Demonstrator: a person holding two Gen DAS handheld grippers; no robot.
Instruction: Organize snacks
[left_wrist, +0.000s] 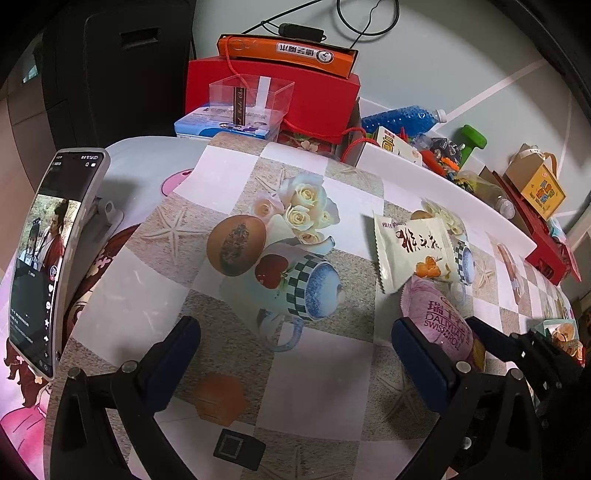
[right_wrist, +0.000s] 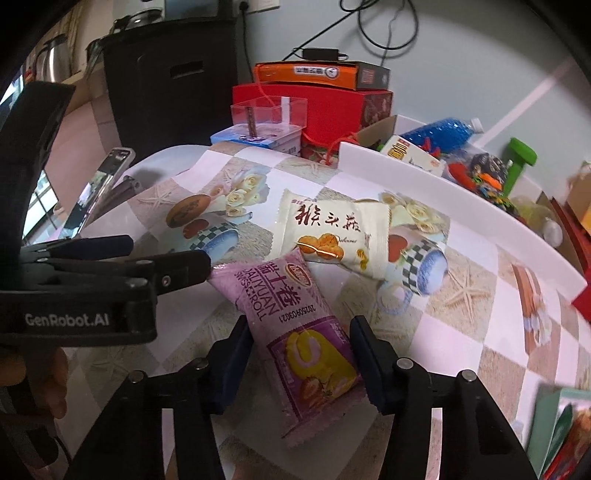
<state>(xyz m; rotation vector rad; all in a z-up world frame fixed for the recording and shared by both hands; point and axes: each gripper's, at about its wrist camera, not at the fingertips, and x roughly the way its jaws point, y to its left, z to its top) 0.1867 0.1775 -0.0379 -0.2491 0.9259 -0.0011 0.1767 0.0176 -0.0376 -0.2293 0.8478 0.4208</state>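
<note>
A purple Swiss roll pack (right_wrist: 295, 332) lies on the patterned tablecloth, its far end resting on the edge of a white biscuit pack (right_wrist: 332, 232). My right gripper (right_wrist: 301, 350) straddles the purple pack's near half, both pads against its sides. In the left wrist view the purple pack (left_wrist: 439, 325) sits just right of my left gripper (left_wrist: 299, 350), which stands wide open over bare cloth with nothing between its fingers. One right gripper finger (left_wrist: 491, 338) shows beside the pack there. The white biscuit pack (left_wrist: 410, 251) lies behind it. In the right wrist view, the left gripper (right_wrist: 168, 253) appears at the left.
A phone (left_wrist: 40, 258) on a stand is at the left. A clear plastic box (left_wrist: 251, 99) and red boxes (left_wrist: 314, 92) stand at the back. A white tray rim (left_wrist: 443, 184) borders toys and a blue bottle (left_wrist: 402, 118). A small black square (left_wrist: 238, 448) lies near me.
</note>
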